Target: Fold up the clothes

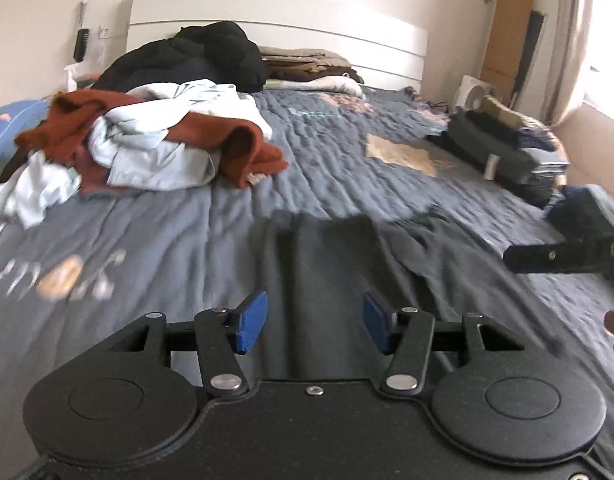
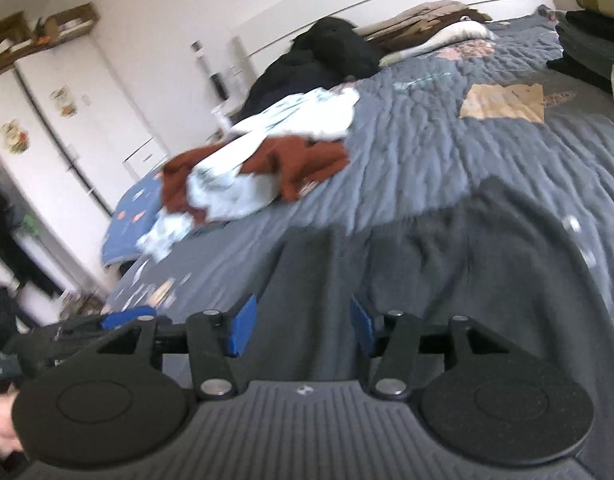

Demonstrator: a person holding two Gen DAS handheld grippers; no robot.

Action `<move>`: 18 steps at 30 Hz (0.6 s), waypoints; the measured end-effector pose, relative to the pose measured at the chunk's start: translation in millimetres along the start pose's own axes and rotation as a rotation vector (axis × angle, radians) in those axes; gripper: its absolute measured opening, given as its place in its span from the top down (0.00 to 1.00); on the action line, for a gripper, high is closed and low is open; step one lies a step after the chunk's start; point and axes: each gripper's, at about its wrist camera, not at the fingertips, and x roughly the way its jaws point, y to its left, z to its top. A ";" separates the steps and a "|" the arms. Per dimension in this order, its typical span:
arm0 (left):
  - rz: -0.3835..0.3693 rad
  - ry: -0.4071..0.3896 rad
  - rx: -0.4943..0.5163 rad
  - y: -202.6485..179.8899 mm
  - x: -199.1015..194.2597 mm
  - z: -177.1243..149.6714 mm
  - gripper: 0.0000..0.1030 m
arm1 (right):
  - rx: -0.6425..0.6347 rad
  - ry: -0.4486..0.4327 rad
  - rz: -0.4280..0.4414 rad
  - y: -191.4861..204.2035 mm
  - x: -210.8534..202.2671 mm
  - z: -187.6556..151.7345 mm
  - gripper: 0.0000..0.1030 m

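Observation:
A dark grey garment [image 1: 327, 248] lies flat on the grey quilted bed [image 1: 339, 136], running away from me. My left gripper [image 1: 315, 314] hovers over its near end, blue pads [image 1: 253, 320] wide apart and pressing on nothing. In the right wrist view the same garment [image 2: 447, 256] spreads ahead of my right gripper [image 2: 302, 322], which also stands open above the cloth. The right gripper [image 1: 567, 256] shows at the right edge of the left wrist view. The picture is blurred.
A loose heap of rust-brown and pale blue clothes [image 1: 147, 140] [image 2: 259, 164] sits at the left of the bed. Black clothes [image 1: 211, 52] pile against the white headboard [image 1: 307, 20]. A stack of folded dark items [image 1: 507, 140] rests at the right edge.

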 end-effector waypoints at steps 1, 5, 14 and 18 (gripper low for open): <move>-0.004 -0.002 -0.003 -6.6 -16.0 -9.9 0.49 | -0.006 0.005 -0.006 9.5 -14.7 -12.8 0.50; -0.005 0.006 -0.045 -22.8 -66.8 -53.1 0.49 | -0.038 0.047 -0.010 44.3 -59.9 -68.7 0.50; 0.015 0.028 -0.306 -22.0 -121.5 -132.2 0.48 | 0.124 0.107 -0.027 65.0 -116.6 -173.1 0.50; 0.004 -0.023 -0.369 -20.5 -131.9 -153.2 0.48 | 0.101 0.058 -0.045 62.6 -122.8 -191.7 0.50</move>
